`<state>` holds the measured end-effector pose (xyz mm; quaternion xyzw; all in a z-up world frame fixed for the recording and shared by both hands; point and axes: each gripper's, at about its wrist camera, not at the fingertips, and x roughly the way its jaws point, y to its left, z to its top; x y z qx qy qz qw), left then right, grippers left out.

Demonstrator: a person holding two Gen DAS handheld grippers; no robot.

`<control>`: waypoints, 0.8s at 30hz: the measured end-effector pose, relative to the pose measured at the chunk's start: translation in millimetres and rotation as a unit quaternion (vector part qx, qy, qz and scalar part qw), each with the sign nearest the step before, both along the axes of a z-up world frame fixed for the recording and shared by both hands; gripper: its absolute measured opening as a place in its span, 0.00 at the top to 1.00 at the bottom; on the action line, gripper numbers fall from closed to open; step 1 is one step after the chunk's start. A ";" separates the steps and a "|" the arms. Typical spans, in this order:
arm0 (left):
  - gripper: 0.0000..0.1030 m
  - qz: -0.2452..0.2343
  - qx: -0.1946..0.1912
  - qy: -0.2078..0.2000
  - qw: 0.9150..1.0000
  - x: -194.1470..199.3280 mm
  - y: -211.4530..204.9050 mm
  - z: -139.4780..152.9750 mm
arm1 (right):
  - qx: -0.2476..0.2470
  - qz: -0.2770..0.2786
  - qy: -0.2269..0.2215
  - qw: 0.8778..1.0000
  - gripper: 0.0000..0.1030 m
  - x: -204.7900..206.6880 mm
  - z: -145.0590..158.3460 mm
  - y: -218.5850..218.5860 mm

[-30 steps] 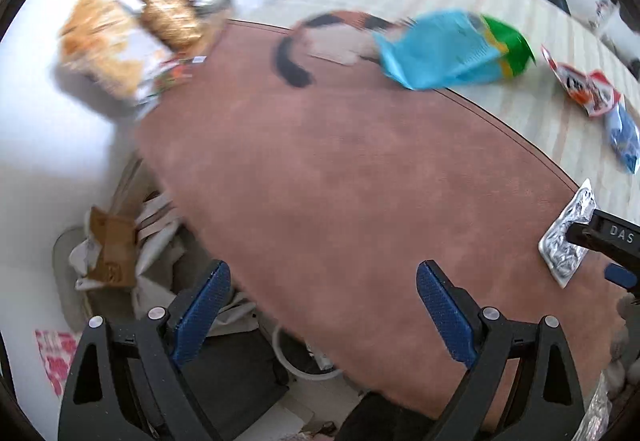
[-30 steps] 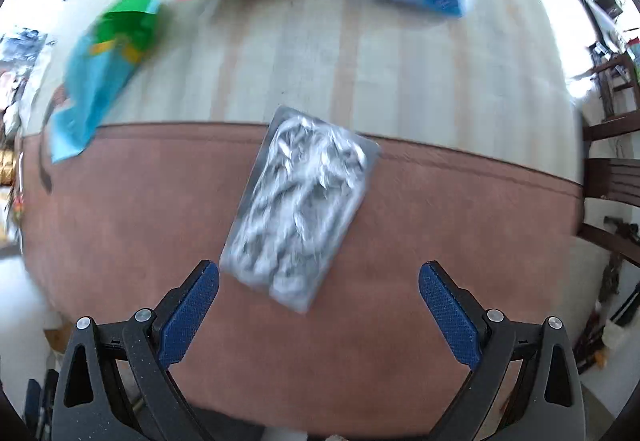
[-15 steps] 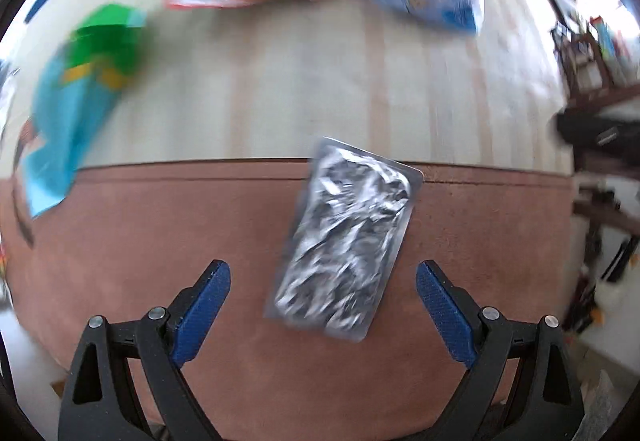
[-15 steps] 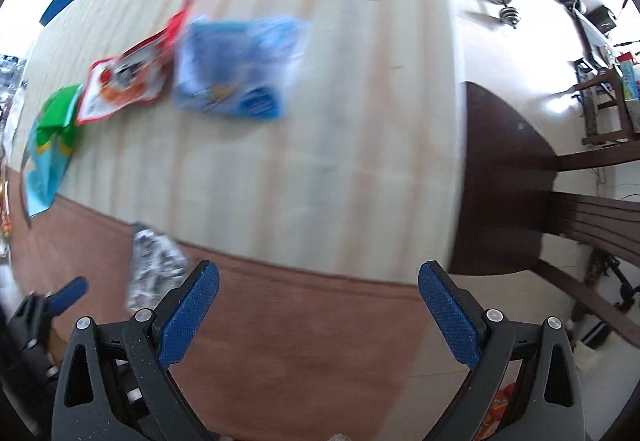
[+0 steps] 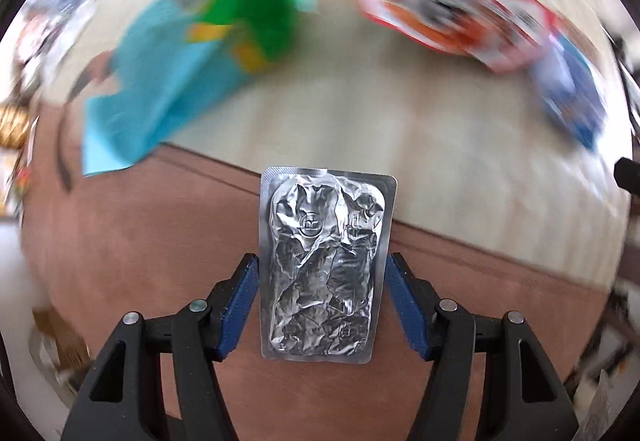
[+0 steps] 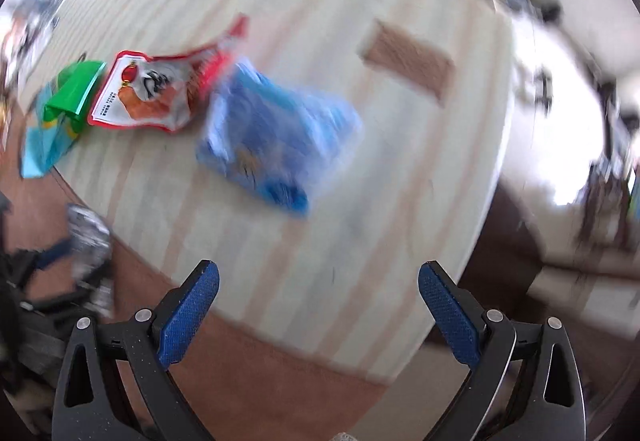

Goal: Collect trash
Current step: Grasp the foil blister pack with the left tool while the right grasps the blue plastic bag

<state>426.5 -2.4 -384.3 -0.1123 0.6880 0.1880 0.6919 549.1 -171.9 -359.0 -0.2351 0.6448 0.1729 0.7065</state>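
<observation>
Left claw (image 5: 322, 303) clamped on the foil blister pack (image 5: 325, 265); right claw (image 6: 318, 315) apart and empty.

The pack stands at lower centre of the left view, both blue pads on its long edges, above the brown border of the table (image 5: 460, 145). Beyond lie a blue-green bag (image 5: 192, 61), a red-white wrapper (image 6: 154, 93) and a blue packet (image 6: 276, 141), all blurred.

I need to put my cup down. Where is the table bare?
Bare striped wood lies right of the blue plastic bag, below the brown rectangular patch. Crowded: the red-and-white snack pouch and green-and-teal wrapper cluster at the bag's left.
</observation>
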 end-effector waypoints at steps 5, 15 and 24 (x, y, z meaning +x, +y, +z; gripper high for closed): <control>0.40 0.034 0.011 -0.008 0.999 6.5 7.2 4.5 | -0.052 0.114 -0.016 0.992 0.02 22.7 -20.7 51.6; 0.40 0.028 -0.001 -0.017 0.999 6.5 1.3 7.6 | -0.035 0.102 0.024 0.994 0.24 50.5 -47.6 56.8; 0.40 0.036 -0.007 -0.043 0.998 -30.8 -1.5 23.1 | 0.044 -0.014 0.087 0.995 0.73 14.5 -38.2 17.6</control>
